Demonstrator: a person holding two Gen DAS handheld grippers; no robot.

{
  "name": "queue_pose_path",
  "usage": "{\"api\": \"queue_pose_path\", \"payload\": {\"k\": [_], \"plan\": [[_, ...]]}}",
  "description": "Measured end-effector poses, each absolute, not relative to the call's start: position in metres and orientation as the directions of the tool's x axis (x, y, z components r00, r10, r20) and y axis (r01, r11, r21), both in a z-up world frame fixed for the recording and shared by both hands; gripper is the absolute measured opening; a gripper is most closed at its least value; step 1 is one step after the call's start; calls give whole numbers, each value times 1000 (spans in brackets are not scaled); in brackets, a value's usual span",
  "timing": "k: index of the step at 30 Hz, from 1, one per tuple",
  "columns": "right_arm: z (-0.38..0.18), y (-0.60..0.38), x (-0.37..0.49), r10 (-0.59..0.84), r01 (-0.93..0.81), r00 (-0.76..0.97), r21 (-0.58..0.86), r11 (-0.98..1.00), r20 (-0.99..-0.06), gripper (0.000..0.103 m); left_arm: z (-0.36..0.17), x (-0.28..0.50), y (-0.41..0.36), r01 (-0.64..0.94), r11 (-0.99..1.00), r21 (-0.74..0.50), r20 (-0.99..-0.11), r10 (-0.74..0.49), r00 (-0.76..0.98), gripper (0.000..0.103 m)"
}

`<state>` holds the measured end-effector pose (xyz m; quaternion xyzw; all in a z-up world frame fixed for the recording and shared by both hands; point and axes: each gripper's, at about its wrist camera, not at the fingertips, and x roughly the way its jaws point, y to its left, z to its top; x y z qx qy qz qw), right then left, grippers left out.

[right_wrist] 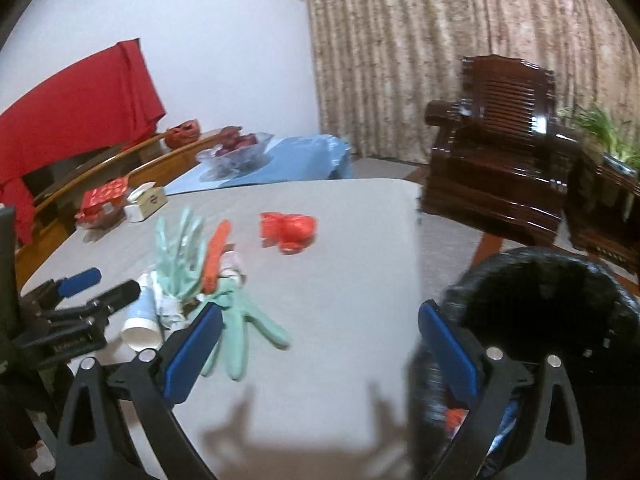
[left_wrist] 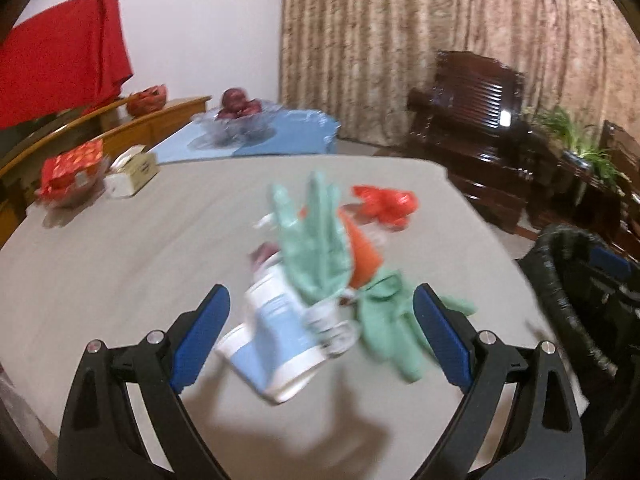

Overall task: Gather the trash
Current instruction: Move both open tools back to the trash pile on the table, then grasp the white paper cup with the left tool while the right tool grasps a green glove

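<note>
A heap of trash lies on the grey table [left_wrist: 100,272]: a blue-and-white paper cup [left_wrist: 276,344] on its side, two green rubber gloves [left_wrist: 316,240], an orange piece [left_wrist: 362,252] and a crumpled red bag [left_wrist: 386,204]. My left gripper [left_wrist: 320,320] is open, its blue pads either side of the cup and gloves, just above the table. My right gripper [right_wrist: 320,340] is open and empty, over bare table [right_wrist: 340,280] right of the heap; the gloves [right_wrist: 236,328], cup [right_wrist: 140,320] and red bag [right_wrist: 288,230] show there, as does the left gripper [right_wrist: 100,286]. A black-lined trash bin [right_wrist: 552,300] stands off the table's right edge.
At the table's far left sit a red wrapped packet [left_wrist: 72,168] in a dish and a small white box [left_wrist: 132,174]. A glass fruit bowl [left_wrist: 236,120] stands on a blue cloth behind. Dark wooden armchairs [right_wrist: 500,152] and a plant are at right.
</note>
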<state>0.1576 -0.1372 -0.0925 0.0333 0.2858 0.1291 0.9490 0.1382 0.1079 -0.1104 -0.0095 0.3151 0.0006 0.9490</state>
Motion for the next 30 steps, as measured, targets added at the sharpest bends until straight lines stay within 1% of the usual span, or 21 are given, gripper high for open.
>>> {"api": "queue_pose_path", "payload": {"k": [5, 7, 14, 19, 21, 23, 27, 28, 30], "plan": [[-107, -110, 175, 298, -270, 774, 134, 954, -558, 88, -129, 138, 128, -41, 999, -24, -620, 17, 785, 90], [-116, -99, 184, 309, -286, 757, 134, 949, -576, 85, -136, 140, 133, -43, 999, -26, -627, 17, 779, 87], [-144, -71, 210, 318, -321, 709, 113, 940, -630, 81, -153, 144, 141, -58, 998, -36, -654, 20, 756, 86], [-153, -72, 215, 298, -310, 699, 100, 946, -650, 80, -165, 149, 140, -53, 998, -39, -672, 13, 741, 85], [-152, -75, 215, 288, -301, 702, 96, 949, -651, 80, -171, 152, 141, -54, 997, -46, -682, 8, 731, 82], [-153, -77, 216, 282, -293, 703, 94, 951, -653, 80, -177, 155, 141, -54, 998, -45, -691, 8, 723, 73], [-154, -74, 217, 298, -317, 693, 93, 944, -656, 80, -180, 154, 144, -54, 997, -56, -688, 1, 726, 69], [-155, -71, 218, 303, -325, 688, 94, 941, -659, 80, -179, 152, 144, -52, 997, -58, -685, -1, 729, 64], [-157, -63, 219, 317, -342, 678, 97, 935, -663, 80, -178, 149, 148, -49, 996, -68, -678, -10, 735, 58]]}}
